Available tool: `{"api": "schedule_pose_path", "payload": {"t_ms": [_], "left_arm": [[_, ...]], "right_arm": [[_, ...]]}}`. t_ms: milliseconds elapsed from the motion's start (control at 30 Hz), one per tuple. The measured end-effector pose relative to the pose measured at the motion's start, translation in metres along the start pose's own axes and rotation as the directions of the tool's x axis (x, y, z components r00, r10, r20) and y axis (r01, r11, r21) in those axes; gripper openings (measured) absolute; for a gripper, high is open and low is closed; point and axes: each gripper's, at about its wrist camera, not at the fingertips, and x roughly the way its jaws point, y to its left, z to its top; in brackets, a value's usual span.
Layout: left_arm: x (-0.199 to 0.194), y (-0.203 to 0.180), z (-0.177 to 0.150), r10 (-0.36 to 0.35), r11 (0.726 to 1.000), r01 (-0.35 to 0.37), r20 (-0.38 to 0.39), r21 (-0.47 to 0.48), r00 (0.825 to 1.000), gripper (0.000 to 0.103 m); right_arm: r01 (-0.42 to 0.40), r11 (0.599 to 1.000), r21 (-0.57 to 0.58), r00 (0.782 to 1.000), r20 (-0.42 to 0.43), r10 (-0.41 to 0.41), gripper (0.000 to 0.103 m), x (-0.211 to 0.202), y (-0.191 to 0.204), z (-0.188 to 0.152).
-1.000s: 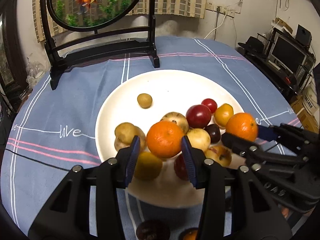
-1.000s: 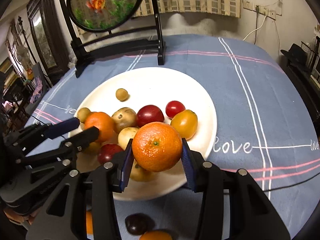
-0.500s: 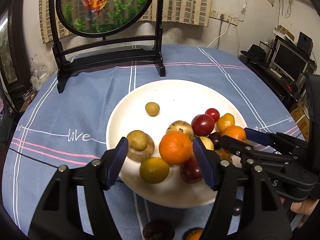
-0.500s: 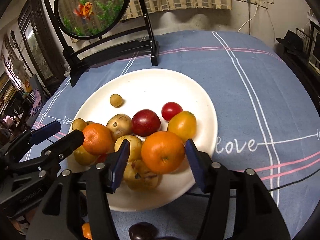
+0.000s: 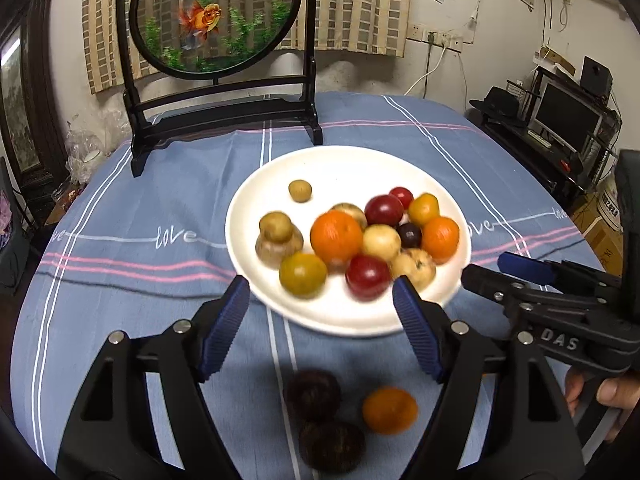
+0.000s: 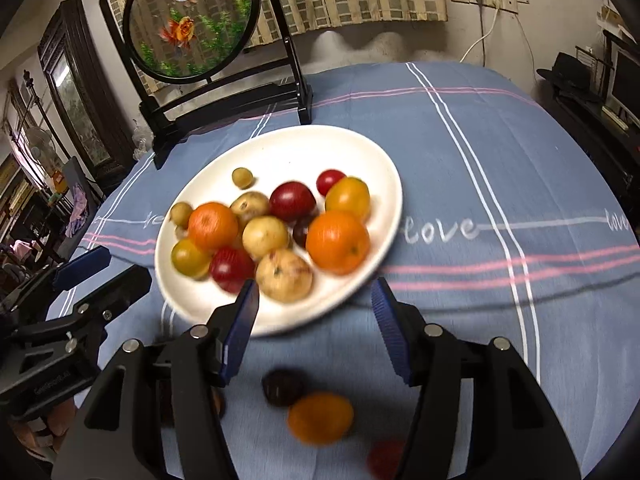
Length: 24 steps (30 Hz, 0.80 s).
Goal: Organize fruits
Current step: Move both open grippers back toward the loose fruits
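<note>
A white plate (image 5: 344, 160) (image 6: 304, 148) on the blue tablecloth holds several fruits: two oranges (image 5: 336, 236) (image 6: 338, 242), red, yellow and pale ones. My left gripper (image 5: 322, 320) is open and empty, held over the plate's near rim. My right gripper (image 6: 314, 320) is open and empty, also just short of the plate; it shows in the left wrist view (image 5: 508, 276). Loose on the cloth near me lie a small orange fruit (image 5: 390, 410) (image 6: 320, 418), two dark fruits (image 5: 312, 394) (image 5: 332, 446) and a red one (image 6: 386, 458).
A black-framed round goldfish screen (image 5: 216, 20) (image 6: 192, 24) stands at the table's far side behind the plate. A desk with a monitor (image 5: 566, 116) is off the table to the right. A dark cabinet (image 6: 80, 92) stands to the left.
Both grippers opened and let their oranges go onto the plate, then drew back toward me. The loose fruits on the cloth have come into view.
</note>
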Motion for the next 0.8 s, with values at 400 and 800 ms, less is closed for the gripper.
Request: {"api": "schedule_pose_path", "payload": {"t_ms": [400,800], "left_arm": [[-0.039,0.002,-0.054,0.015,1.0,-0.015,-0.004,-0.008,1.0,0.08],[-0.053,0.012,-0.098,0.05,0.999,-0.051,-0.051,-0.01,0.997,0.081]], "right_arm": [[0.076,0.991,-0.107,0.996,0.045,-0.072,0.064,-0.047,0.018,-0.068],[0.063,0.996,-0.066,0.998,0.002,-0.063,0.065,-0.061,0.006,-0.114]]}}
